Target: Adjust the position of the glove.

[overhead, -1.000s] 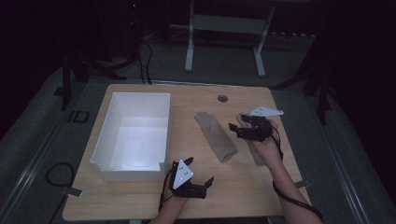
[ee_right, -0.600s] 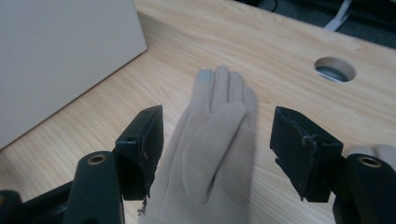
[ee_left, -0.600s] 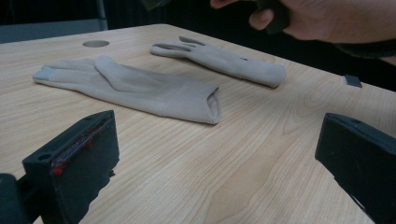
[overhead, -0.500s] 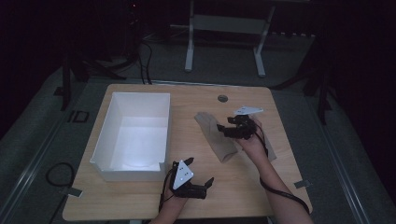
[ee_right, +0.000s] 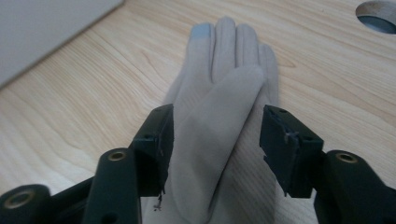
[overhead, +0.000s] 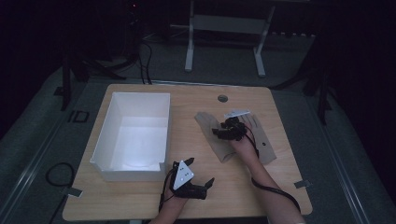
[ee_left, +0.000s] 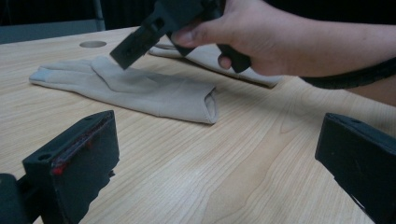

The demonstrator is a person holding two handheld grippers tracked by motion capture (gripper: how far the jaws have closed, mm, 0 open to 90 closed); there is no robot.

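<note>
2 claw jaws, just closing, straddle the glove (ee_right: 219, 116) near the box (overhead: 135, 135).

You will find almost nothing to read here. On the dark floor mat (overhead: 77, 116) left of the table, in the high view, there are two pale marks that look like the letters "ID", but they are small and dim, so you cannot be sure of them. On the gloves, the white box, the table top and the grippers you see no word, no brand, no label and no number that can be read.
</note>
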